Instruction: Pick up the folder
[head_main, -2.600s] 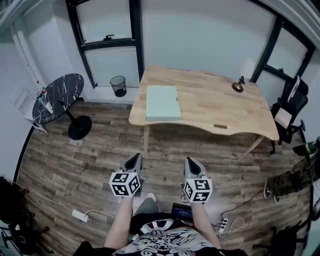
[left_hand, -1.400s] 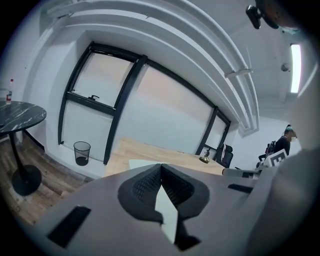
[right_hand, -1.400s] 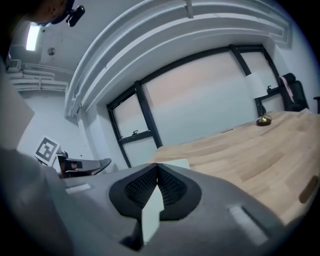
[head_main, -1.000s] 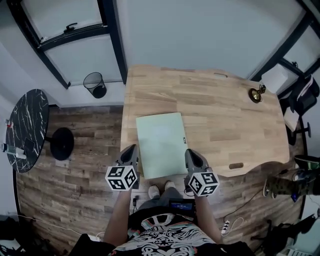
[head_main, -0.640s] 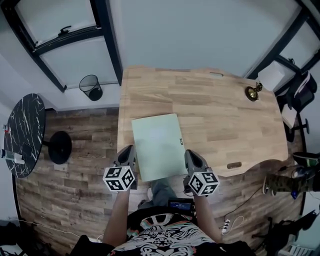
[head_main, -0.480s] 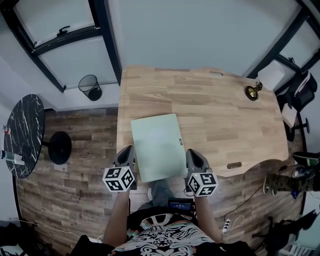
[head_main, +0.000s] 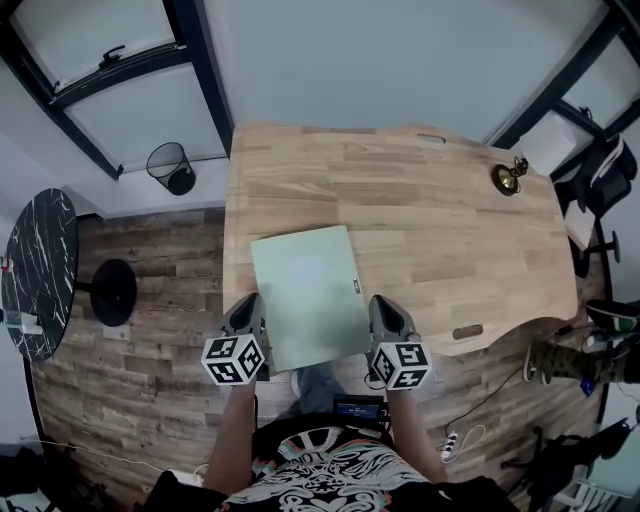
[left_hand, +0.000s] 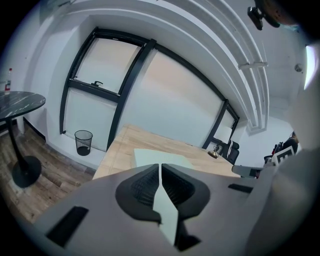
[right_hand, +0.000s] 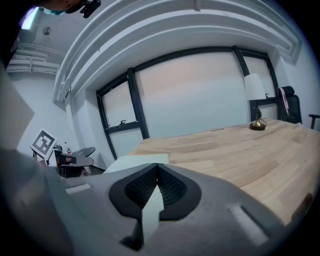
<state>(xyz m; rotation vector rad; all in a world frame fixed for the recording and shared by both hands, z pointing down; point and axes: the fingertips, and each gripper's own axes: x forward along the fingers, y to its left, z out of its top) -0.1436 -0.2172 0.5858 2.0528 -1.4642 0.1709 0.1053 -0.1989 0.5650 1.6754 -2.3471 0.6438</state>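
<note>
A pale green folder (head_main: 305, 295) lies flat near the front left edge of the wooden table (head_main: 430, 240). My left gripper (head_main: 246, 306) hangs just off the folder's left side, at the table's front corner. My right gripper (head_main: 381, 304) is off the folder's right side, over the front edge. Both are shut with nothing between the fingers, and neither touches the folder. In the left gripper view the closed gripper (left_hand: 160, 167) points across the folder (left_hand: 150, 156). In the right gripper view the closed gripper (right_hand: 156, 168) has the folder (right_hand: 135, 160) ahead to the left.
A brass desk ornament (head_main: 510, 178) stands at the table's far right. A small dark piece (head_main: 466, 331) lies by the front edge. On the floor are a wire waste bin (head_main: 172, 167), a round black marble side table (head_main: 35, 270) at left and an office chair (head_main: 600, 195) at right.
The person has walked up to the table. The folder, once far ahead, now lies between the two grippers, which have sunk slightly toward the table's front edge. Both jaws stay shut.
</note>
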